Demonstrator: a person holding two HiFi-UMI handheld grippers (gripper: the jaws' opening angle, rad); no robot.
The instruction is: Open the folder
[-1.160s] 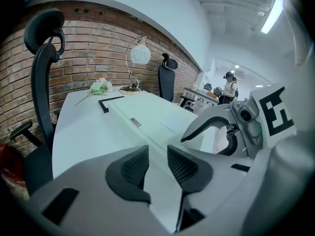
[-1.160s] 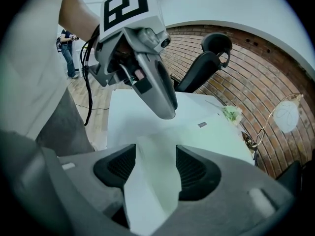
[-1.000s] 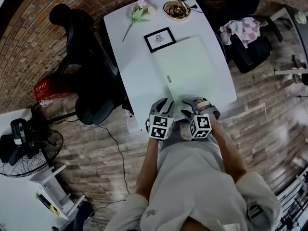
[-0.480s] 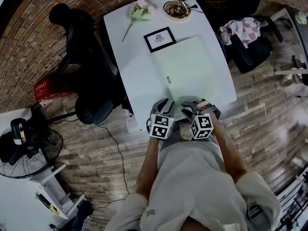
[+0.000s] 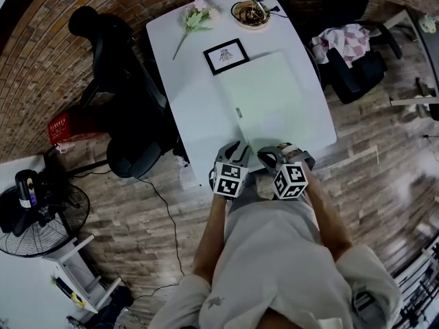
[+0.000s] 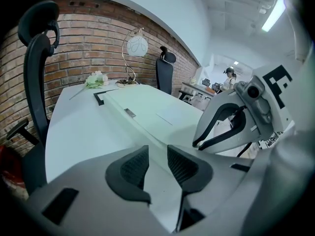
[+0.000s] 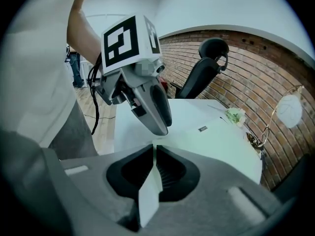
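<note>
The left tongs sit at the near edge of the white surface, jaws a narrow gap apart and pinching nothing. A pale sheet shows through the gap, though from this angle it is hard to tell whether that is the folder's corner or bare surface. Just ahead and a little to their right lies the pale green folder, flat and closed. Its long axis runs away from the person and its near short edge is right at both sets of tongs. The right tongs have just been closing and clamp a thin pale sheet edge-on between the pads, most likely the folder's cover at that near edge. So the right hand has the hold, and the lift probably goes up and over from that near edge, with the left tongs placed to pin the lower sheet
</note>
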